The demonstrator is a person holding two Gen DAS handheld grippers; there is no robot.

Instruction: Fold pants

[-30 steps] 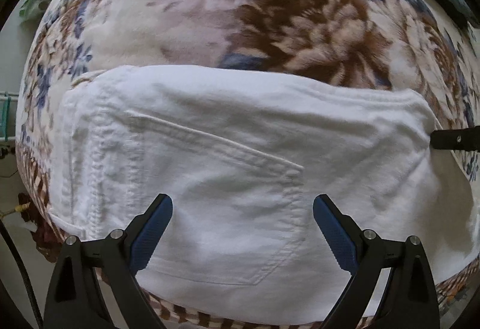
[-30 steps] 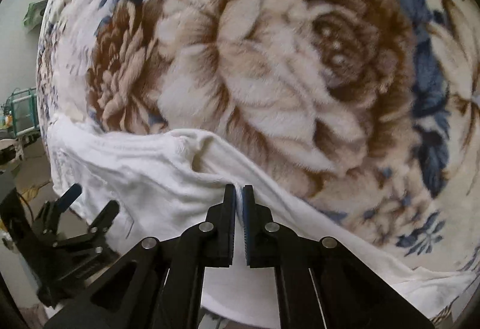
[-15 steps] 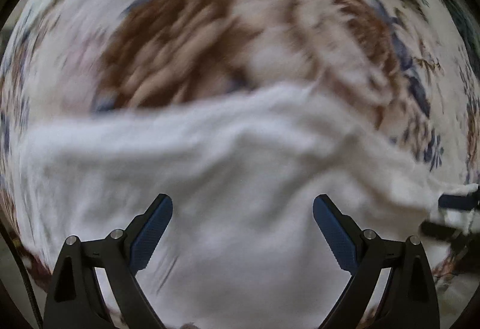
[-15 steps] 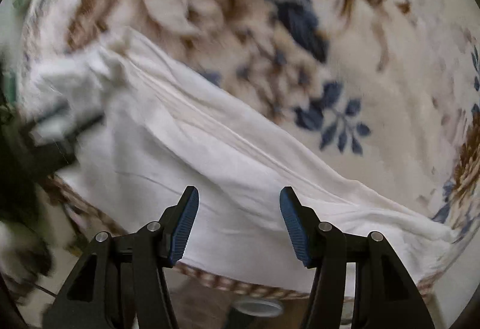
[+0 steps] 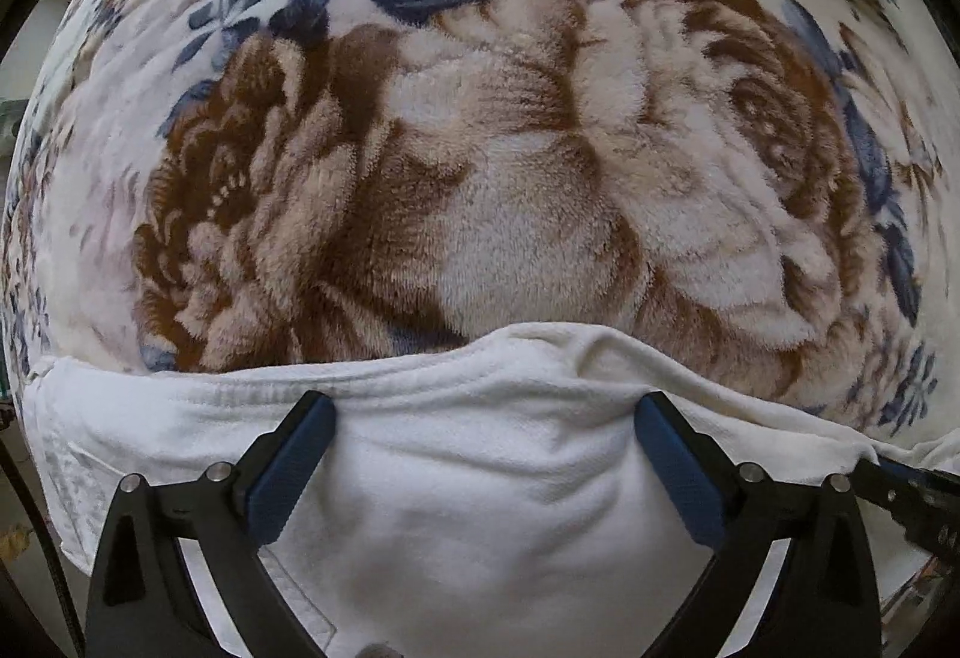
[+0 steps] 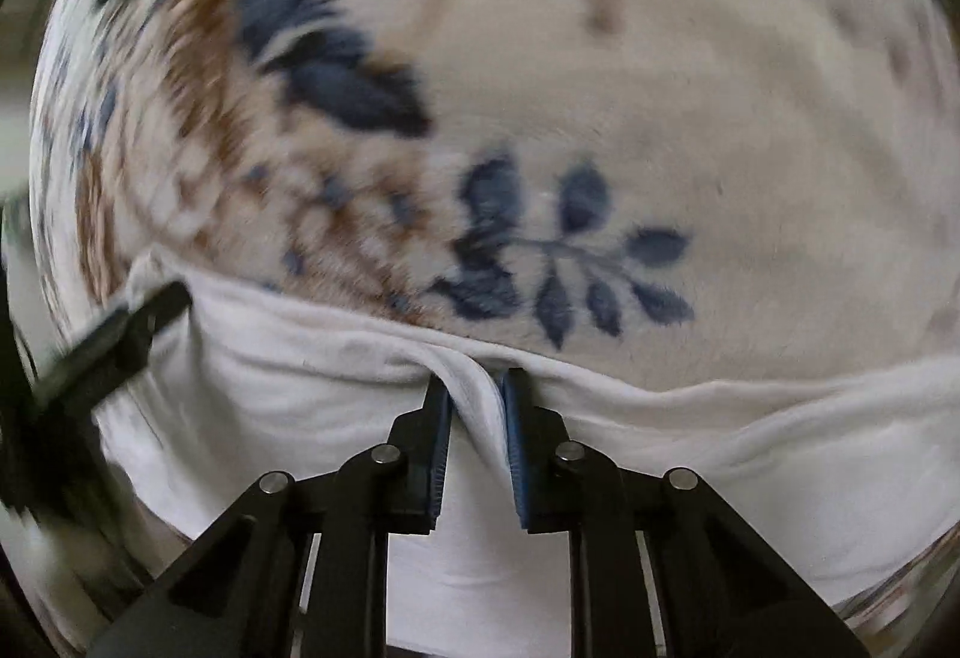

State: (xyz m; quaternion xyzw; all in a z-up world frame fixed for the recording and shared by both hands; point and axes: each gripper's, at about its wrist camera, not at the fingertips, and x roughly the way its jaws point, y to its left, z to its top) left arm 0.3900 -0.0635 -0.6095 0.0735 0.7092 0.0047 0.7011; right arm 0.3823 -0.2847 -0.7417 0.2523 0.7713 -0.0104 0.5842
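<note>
1. From where I'm driving, the white pants [image 5: 480, 478] lie along the near edge of the floral blanket [image 5: 480, 148], with their far edge bunched up and wavy rather than flat.

2. The left gripper [image 5: 480, 454] points down over the pants with its jaws spread wide and opening, blue pads on either side of a stretch of cloth. The cloth is between them, but nothing is pinched.

3. The right gripper [image 6: 474, 418] is closing on a raised ridge of white fabric at the far edge, and in the right wrist view the pads look like they're pressing it from both sides. I'd call that a grip, though a thin one.

4. That view is smeared with blur, so I can't tell how many layers are in the pinch. If it's only the top layer, I reckon the fold will peel apart when lifted.

5. The grip sits right at the edge, so a quick pull could slip the ridge out and drop the pants in a heap.

6. With the left side loose, pulling from the right alone could drag the whole garment across the blanket and skew the fold line.

7. The plush blanket may snag or ruck under the cloth, and both grippers are close enough to bump.
</note>
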